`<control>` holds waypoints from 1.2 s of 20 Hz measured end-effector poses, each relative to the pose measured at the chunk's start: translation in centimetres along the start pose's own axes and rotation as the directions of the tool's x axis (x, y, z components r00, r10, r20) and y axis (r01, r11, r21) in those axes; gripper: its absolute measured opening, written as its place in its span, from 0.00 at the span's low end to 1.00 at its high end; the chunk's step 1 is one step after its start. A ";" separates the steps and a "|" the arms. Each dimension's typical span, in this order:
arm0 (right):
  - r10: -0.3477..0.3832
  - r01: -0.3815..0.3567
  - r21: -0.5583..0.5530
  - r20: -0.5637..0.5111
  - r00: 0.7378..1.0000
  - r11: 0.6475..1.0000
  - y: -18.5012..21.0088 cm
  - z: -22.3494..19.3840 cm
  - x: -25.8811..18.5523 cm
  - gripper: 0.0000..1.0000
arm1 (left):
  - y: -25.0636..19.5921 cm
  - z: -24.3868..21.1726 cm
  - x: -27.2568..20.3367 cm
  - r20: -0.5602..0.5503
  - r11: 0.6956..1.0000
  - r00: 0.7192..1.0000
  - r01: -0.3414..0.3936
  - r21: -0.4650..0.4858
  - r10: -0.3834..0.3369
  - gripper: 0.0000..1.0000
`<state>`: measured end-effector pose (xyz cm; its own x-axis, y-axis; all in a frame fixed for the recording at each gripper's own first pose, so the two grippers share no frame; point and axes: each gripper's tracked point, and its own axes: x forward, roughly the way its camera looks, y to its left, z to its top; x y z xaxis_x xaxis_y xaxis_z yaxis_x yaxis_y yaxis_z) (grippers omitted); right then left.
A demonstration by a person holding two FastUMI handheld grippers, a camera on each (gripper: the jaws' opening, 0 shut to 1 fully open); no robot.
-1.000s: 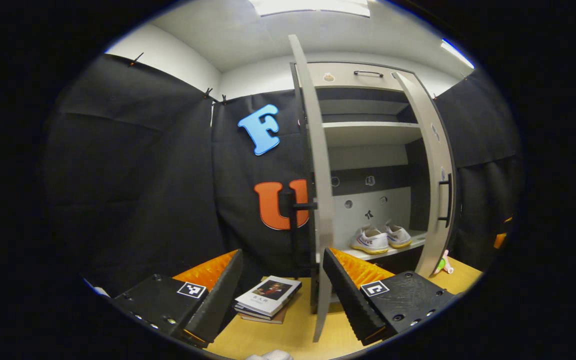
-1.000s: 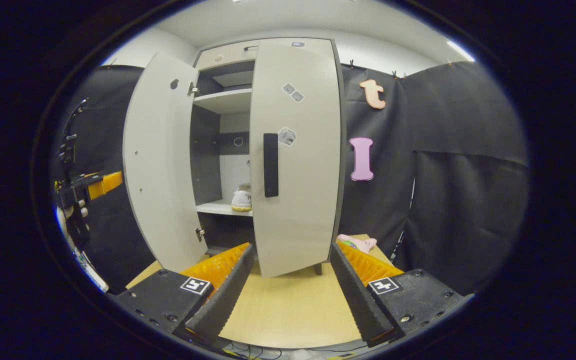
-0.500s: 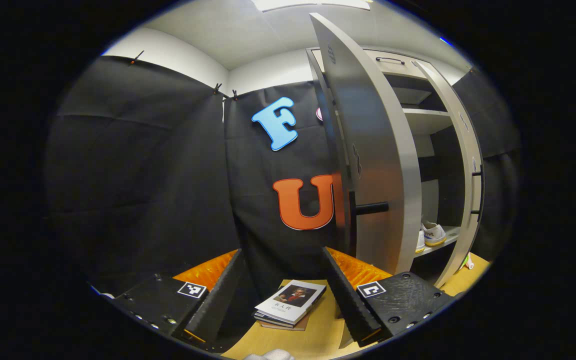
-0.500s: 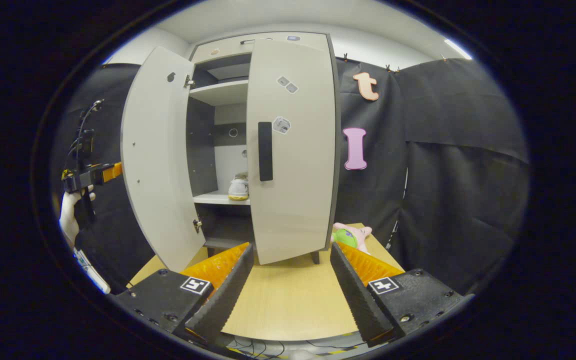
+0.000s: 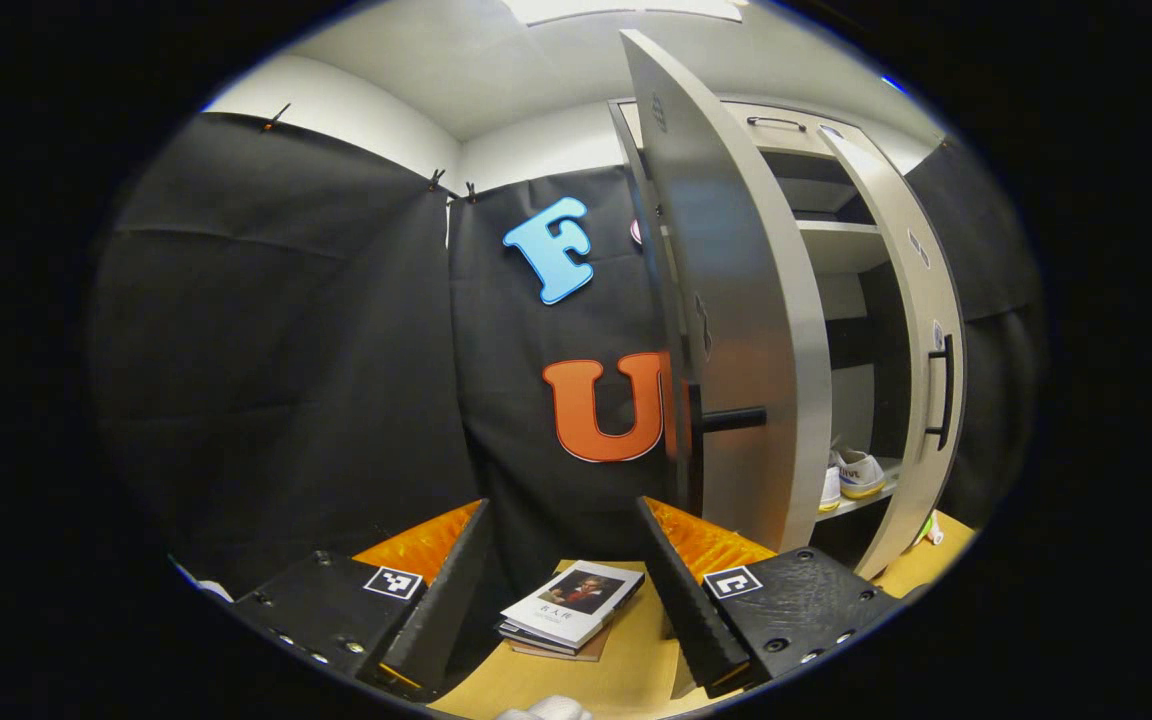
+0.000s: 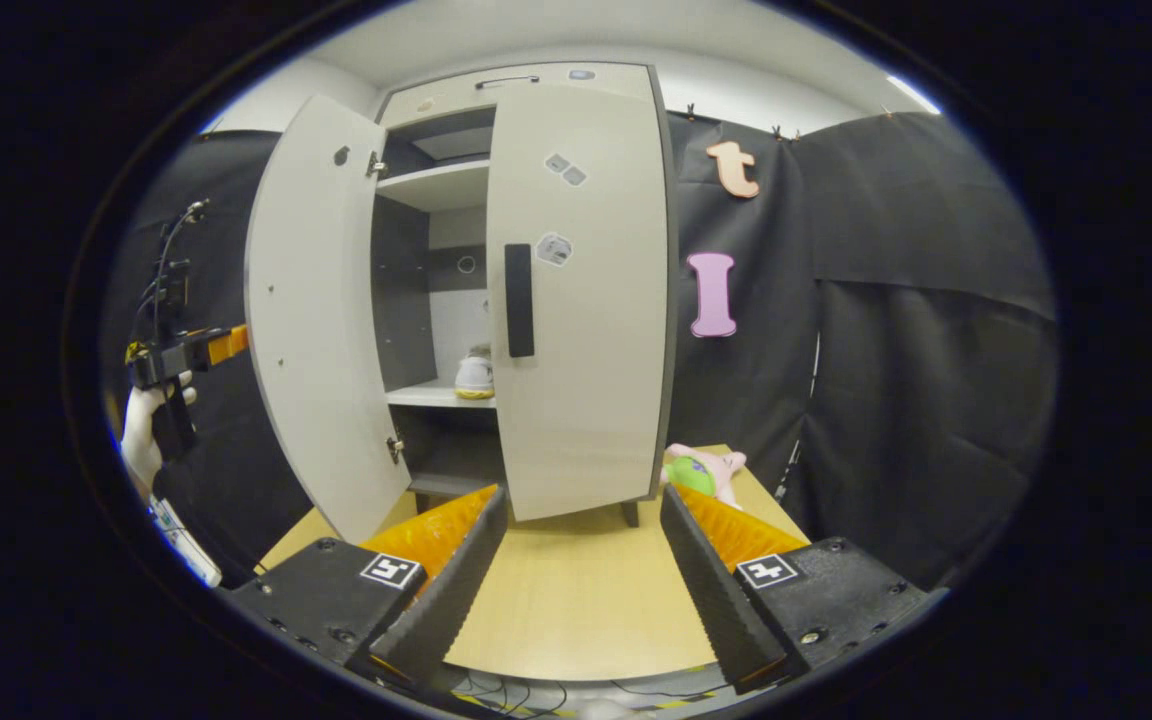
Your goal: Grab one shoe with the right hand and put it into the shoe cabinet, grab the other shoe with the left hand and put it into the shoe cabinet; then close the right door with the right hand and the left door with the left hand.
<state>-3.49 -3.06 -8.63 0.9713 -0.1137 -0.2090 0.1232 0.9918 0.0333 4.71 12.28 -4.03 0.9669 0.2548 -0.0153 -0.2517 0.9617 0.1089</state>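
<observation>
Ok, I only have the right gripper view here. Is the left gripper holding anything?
Observer: No. In the left gripper view the left gripper is open, with nothing between its fingers.
Operator: What is it facing?
Observer: The outer face of the left door. The door's handle sticks out just above the gripper's right finger.
Operator: Anything on the table on that side?
Observer: Yes, a few stacked books lie on the table, near the door's lower edge.
</observation>
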 end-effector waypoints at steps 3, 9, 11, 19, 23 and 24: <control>0.020 -0.020 0.002 -0.003 1.000 1.000 -1.0 0.4 0.3 0.99 | -1.6 0.3 -0.6 0.002 1.000 1.000 -0.002 0.010 0.002 0.87; 0.079 -0.079 -0.016 -0.007 0.997 0.997 -4.0 1.1 1.6 1.00 | -7.6 0.9 -1.5 0.011 0.999 1.000 0.025 0.023 -0.025 0.87; 0.102 -0.103 -0.025 -0.005 0.995 0.994 -5.1 1.7 2.1 0.99 | -10.2 1.2 -1.3 0.006 0.999 0.999 0.050 0.006 -0.050 0.87; 0.163 -0.162 -0.027 0.041 0.986 0.986 -6.9 4.7 4.1 0.99 | -16.3 2.4 -1.8 0.015 0.995 0.995 0.097 -0.024 -0.097 1.00; 0.167 -0.166 -0.027 0.067 0.984 0.986 -6.3 6.1 4.3 1.00 | -17.1 3.1 -4.2 0.011 0.992 0.992 0.124 -0.014 -0.124 0.96; 0.165 -0.163 -0.030 0.073 0.984 0.986 -6.0 6.4 4.3 0.99 | -17.4 3.5 -4.8 0.016 0.990 0.990 0.142 -0.023 -0.141 1.00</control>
<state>1.27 -9.89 -3.47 0.9905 0.0473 -0.1291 -0.0428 0.9984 0.0379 4.55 -6.06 -2.33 0.9933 0.1149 -0.0151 -0.1133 0.9901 0.0831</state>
